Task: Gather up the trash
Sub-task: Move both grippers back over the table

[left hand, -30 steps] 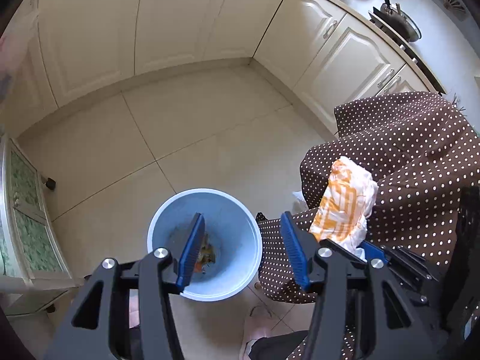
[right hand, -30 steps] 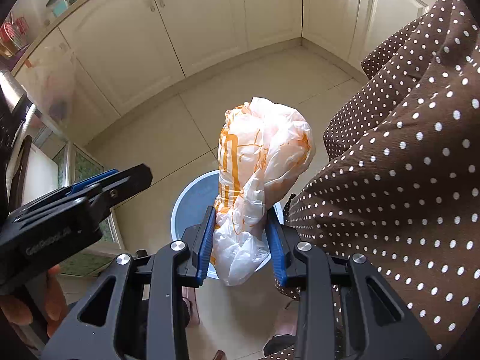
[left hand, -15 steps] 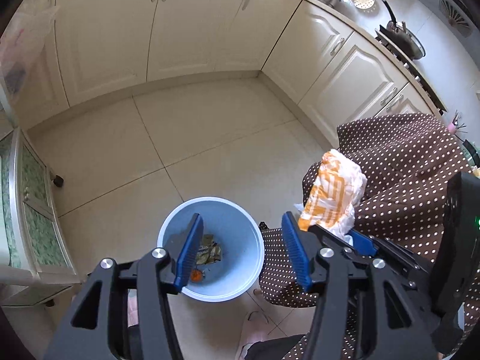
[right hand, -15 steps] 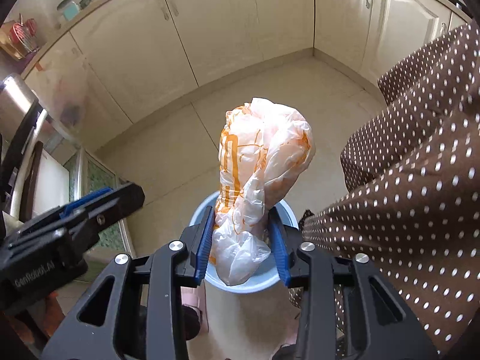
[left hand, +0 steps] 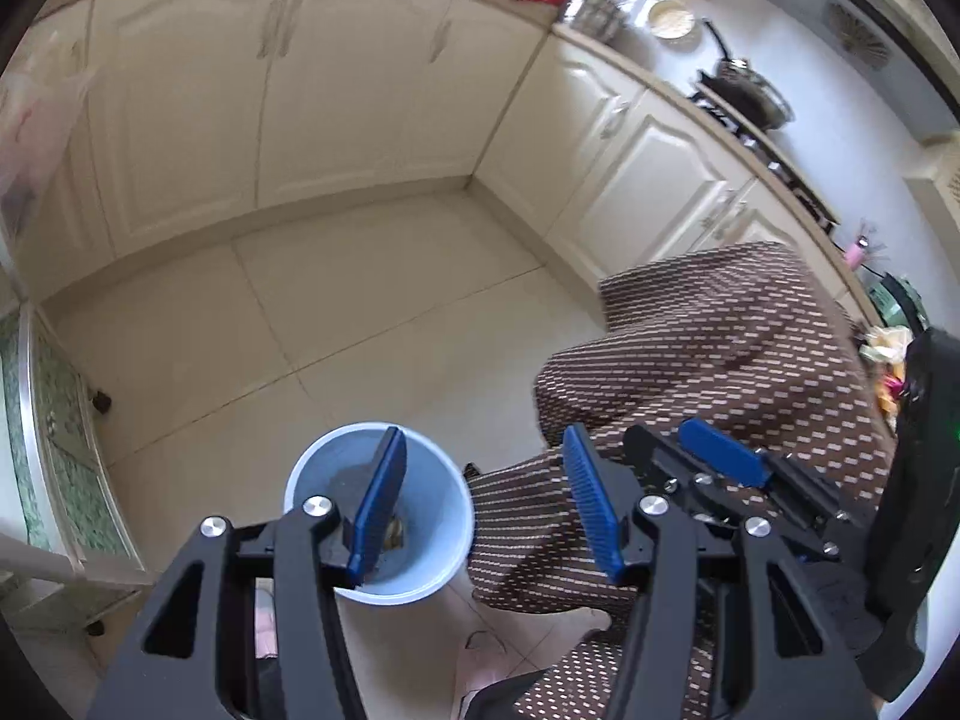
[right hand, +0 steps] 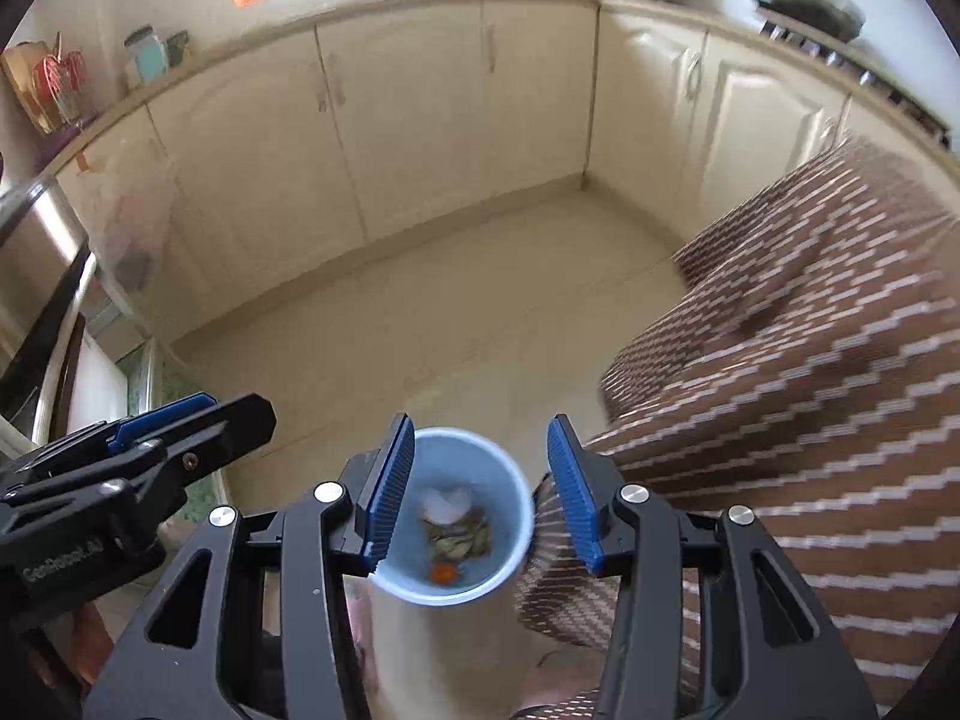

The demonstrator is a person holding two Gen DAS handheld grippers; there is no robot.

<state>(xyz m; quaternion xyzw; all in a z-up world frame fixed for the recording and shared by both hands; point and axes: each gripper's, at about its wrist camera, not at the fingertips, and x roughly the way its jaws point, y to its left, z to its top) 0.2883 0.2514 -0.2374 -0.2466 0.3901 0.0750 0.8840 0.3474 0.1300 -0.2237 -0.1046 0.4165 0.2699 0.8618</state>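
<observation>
Our right hand-held gripper has just opened and holds nothing above the blue bin, where the bag lies, and our left hand-held gripper is open and empty beside it.

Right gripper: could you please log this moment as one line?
right gripper: open, jaws just opening, nothing between | bag: gone from jaws | bin: below, holds scraps | left gripper: open, empty

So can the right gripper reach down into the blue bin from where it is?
Probably yes. The right gripper hangs open and empty above the blue bin, whose mouth is uncovered. Only the spotted cloth hangs beside it.
</observation>
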